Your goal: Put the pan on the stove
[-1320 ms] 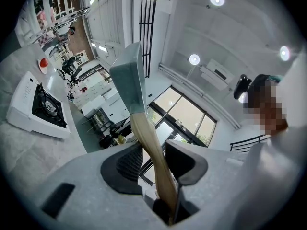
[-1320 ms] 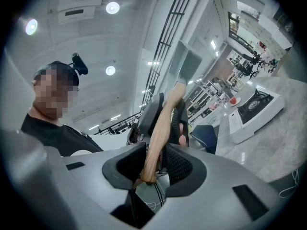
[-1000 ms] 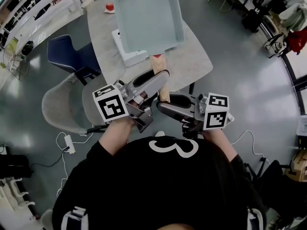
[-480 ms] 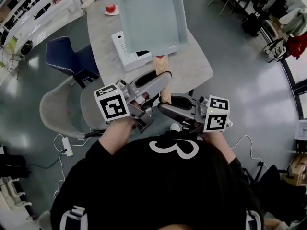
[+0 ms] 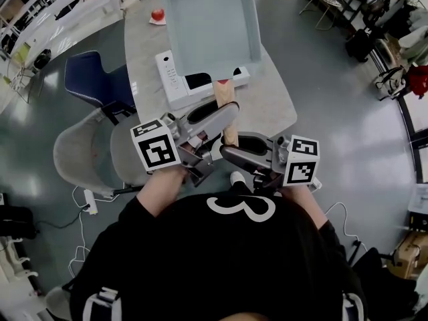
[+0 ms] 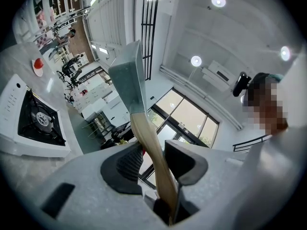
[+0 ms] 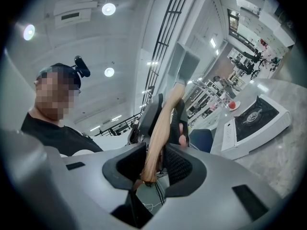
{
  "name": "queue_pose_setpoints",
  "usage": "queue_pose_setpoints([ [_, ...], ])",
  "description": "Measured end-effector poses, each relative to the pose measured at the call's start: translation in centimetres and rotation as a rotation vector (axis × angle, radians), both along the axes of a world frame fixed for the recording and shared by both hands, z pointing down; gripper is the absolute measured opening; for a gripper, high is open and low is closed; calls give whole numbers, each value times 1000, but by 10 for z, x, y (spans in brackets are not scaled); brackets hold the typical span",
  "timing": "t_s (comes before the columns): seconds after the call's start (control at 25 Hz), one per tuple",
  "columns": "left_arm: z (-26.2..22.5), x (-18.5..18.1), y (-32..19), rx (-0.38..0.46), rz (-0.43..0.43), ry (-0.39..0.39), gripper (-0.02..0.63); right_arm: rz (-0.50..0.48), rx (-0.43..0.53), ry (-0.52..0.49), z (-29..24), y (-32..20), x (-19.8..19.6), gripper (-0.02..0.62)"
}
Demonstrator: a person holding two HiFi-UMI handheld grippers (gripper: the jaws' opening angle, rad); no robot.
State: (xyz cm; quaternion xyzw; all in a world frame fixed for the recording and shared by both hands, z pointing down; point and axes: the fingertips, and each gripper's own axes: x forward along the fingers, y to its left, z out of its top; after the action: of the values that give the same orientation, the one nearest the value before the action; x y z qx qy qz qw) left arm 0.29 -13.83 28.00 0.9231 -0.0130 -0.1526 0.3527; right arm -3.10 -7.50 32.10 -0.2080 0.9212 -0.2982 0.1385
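A square grey pan with a wooden handle hangs in the air over the table, tilted with its open side toward me. My left gripper is shut on the handle higher up, nearer the pan. My right gripper is shut on the handle's lower end. The white single-burner stove sits on the table, partly hidden under the pan's near edge. It also shows as the stove at the left and the stove at the right.
The rounded grey table carries the stove and, at its far left, a red object on a small plate. A blue chair and a grey chair stand at the table's left. Cables lie on the floor.
The table and stove have slid down the head view, and more of the stove now shows from under the pan's near edge. Both grippers keep their hold on the handle.
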Motion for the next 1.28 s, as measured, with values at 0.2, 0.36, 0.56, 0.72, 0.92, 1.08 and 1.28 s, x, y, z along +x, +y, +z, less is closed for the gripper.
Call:
queue_pose_setpoints([
  [0.2,-14,37,-36,-35,-42,-8,152,-41,-33,-3,-17,-34,39,120],
  [0.36,-16,58,-61,-63,-80,-11,152,-78,-54,-16,-21,-55,63,120],
  [0.56,-8,72,-83,-88,-130,-20,152,-129,-76,-31,-15,-75,79,120],
  [0.72,-2,80,-96,-107,-174,-20,153,-173,-94,-43,-11,-87,91,120],
  [0.92,2,94,-112,-138,-225,-8,153,-228,-110,-57,-10,-100,110,120],
  [1.08,8,94,-121,-158,-260,-3,153,-266,-122,-64,-6,-108,113,120],
  [1.28,17,90,-132,-162,-293,-14,153,-296,-127,-62,4,-119,110,120],
])
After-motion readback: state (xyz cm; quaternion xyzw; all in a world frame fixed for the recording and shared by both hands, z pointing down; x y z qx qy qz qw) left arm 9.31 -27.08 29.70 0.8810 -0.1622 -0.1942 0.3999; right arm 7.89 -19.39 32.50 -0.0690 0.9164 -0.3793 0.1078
